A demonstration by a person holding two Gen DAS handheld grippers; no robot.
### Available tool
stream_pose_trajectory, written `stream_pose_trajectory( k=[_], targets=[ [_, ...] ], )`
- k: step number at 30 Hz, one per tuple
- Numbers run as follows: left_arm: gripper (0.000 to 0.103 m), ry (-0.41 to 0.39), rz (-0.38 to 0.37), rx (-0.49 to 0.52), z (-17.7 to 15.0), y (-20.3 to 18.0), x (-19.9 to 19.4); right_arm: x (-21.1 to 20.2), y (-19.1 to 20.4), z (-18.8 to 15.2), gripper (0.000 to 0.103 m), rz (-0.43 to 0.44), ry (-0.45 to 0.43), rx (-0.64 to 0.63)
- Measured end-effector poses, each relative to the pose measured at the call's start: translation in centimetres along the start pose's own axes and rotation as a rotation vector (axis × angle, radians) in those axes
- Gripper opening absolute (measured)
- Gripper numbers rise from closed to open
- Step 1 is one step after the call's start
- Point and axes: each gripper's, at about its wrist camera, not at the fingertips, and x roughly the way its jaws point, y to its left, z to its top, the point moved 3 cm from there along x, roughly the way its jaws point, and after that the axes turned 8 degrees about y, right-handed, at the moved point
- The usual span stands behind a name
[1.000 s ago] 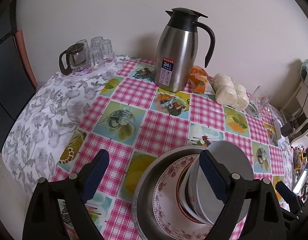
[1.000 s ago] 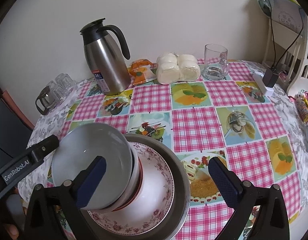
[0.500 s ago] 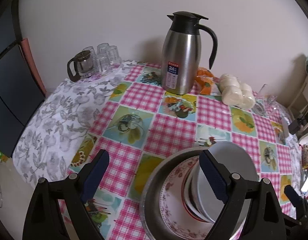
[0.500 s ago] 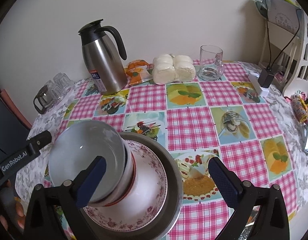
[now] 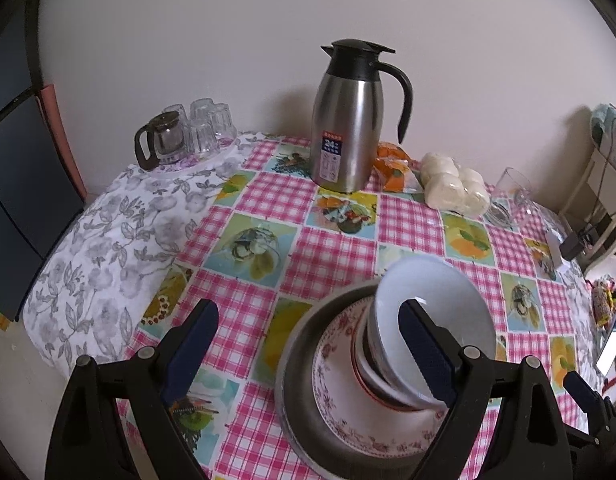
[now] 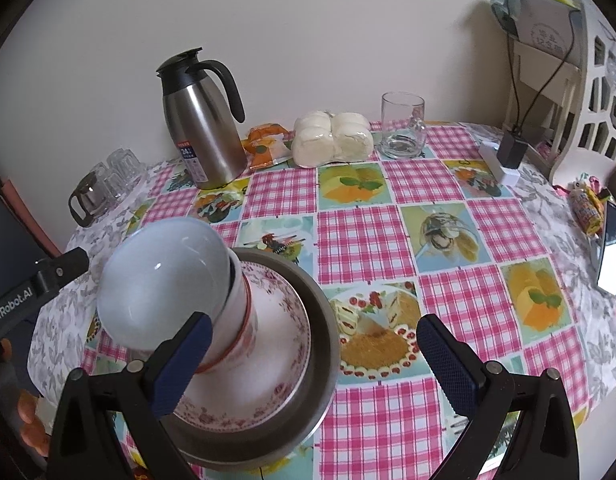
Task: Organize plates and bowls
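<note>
Table covering [image 6: 388, 232], ahead of both grippers: pink-and-white gingham squares alternating with printed food pictures in yellow, orange and pale blue; its outer border is white with grey flowers. Dish stack just ahead of the fingers: grey metal basin [image 6: 328, 320]; white plate [image 6: 283, 380] with a dark-red floral rim; white bowl [image 6: 243, 312] with a red band; plain white top bowl [image 6: 163, 280]. Gripper pads [image 6: 183, 364]: dark blue on black arms. Far side: silver jug [image 5: 348, 136] with a black lid and handle; orange packet [image 5: 392, 166]; white buns [image 6: 332, 140].
</note>
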Motion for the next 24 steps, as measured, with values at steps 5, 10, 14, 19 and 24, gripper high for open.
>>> stream_pose_trajectory(
  k=[5,10,14,19,24],
  targets=[
    [0.092,0.004,-0.016,-0.004,-1.5,0.3,-0.3,0.0,-0.6,-1.5,0.103,-0.004,0.01,0.007],
    [0.092,0.018,-0.014,0.01,-3.2,0.5,-0.3,0.2,-1.2,-2.9,0.103,-0.009,0.023,0.015],
    [0.092,0.036,-0.014,0.018,-4.7,0.7,-0.1,0.7,-1.5,-4.5,0.103,-0.018,0.044,0.015],
    [0.092,0.069,-0.006,0.038,-6.8,1.0,0.4,1.1,-1.7,-6.4,0.103,-0.032,0.064,0.007],
    [0.092,0.122,-0.021,0.061,-8.6,1.2,1.0,1.2,-1.9,-7.6,0.103,-0.041,0.073,0.005]
  ],
)
